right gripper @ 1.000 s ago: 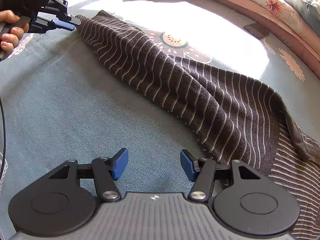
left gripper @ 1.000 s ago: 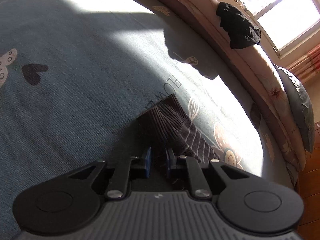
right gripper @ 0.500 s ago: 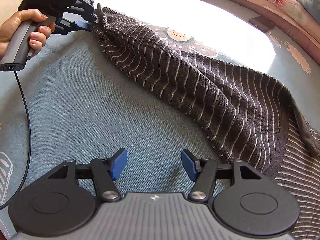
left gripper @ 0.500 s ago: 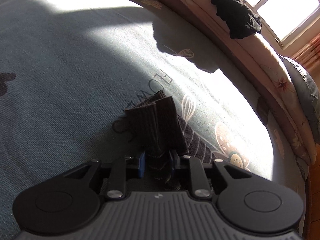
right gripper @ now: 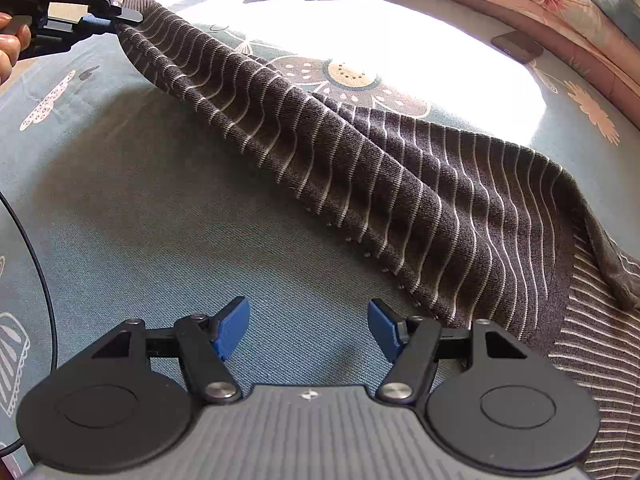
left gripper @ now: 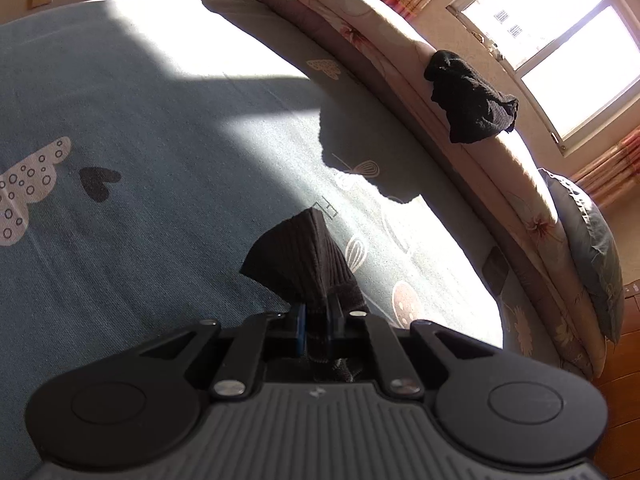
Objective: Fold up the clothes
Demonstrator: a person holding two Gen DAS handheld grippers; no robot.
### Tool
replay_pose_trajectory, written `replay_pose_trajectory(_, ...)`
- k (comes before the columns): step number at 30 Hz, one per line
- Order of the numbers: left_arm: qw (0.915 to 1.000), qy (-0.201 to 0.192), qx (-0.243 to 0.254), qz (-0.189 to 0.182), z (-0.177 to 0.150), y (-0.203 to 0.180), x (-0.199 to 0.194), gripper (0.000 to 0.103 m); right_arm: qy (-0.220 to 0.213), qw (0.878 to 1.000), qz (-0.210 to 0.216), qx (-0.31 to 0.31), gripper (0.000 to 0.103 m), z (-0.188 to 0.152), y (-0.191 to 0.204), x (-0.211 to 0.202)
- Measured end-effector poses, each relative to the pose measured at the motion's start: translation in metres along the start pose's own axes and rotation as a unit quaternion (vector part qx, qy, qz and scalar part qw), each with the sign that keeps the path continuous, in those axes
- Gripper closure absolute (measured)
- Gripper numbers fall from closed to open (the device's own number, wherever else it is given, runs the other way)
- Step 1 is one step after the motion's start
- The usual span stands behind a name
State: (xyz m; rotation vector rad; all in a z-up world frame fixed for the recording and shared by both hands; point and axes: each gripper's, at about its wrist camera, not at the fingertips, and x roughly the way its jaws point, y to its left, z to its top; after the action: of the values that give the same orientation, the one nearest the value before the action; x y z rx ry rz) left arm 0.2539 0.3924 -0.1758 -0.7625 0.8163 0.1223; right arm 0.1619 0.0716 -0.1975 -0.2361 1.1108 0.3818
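A dark grey sweater with thin white stripes [right gripper: 400,168] lies on the blue-green bed sheet [right gripper: 160,220], its body at the right. One sleeve is stretched up and to the far left. My left gripper [left gripper: 316,320] is closing, its pads pressed on the ribbed cuff [left gripper: 296,256], which is raised off the sheet. From the right wrist view that left gripper [right gripper: 120,16] is at the top left, held by a hand [right gripper: 8,44]. My right gripper [right gripper: 309,320] hovers over bare sheet beside the sweater's hem, jaws opening with nothing between them.
A black garment [left gripper: 468,100] hangs over the folded floral quilt [left gripper: 400,52] along the far bed edge. A dark phone [right gripper: 516,46] lies near that edge. A grey pillow [left gripper: 592,248] sits at the right. A black cable [right gripper: 44,280] trails at the left.
The left gripper has closed on the cuff and lifted it off the sheet, drawing the sleeve taut. The right gripper stayed in place and its jaws stand slightly wider.
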Motion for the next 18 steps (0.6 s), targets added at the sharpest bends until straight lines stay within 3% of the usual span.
replay_pose_trajectory(5, 0.9997, 0.009, -0.019, 0.015, -0.006, 0.005, -0.009, 0.096, -0.011, 1.000, 0.008, -0.012, 0.034, 0.003, 0.006, 0.000)
replay_pose_trajectory(10, 0.9997, 0.005, -0.020, 0.011, -0.009, 0.002, -0.014, 0.096, -0.035, 0.995, -0.031, -0.086, 0.060, -0.001, 0.021, -0.002)
replay_pose_trajectory(12, 0.9997, 0.005, -0.017, 0.017, -0.009, 0.003, -0.014, 0.096, -0.048, 0.990, -0.053, -0.124, 0.064, -0.004, 0.028, -0.001)
replay_pose_trajectory(15, 0.9995, 0.011, -0.024, 0.020, -0.009, 0.008, -0.015, 0.096, -0.077, 0.972, -0.093, -0.200, 0.068, -0.008, 0.039, 0.003)
replay_pose_trajectory(18, 0.9990, 0.018, -0.036, 0.021, -0.008, 0.011, -0.010, 0.096, -0.102, 0.950, -0.100, -0.279, 0.069, -0.011, 0.050, 0.009)
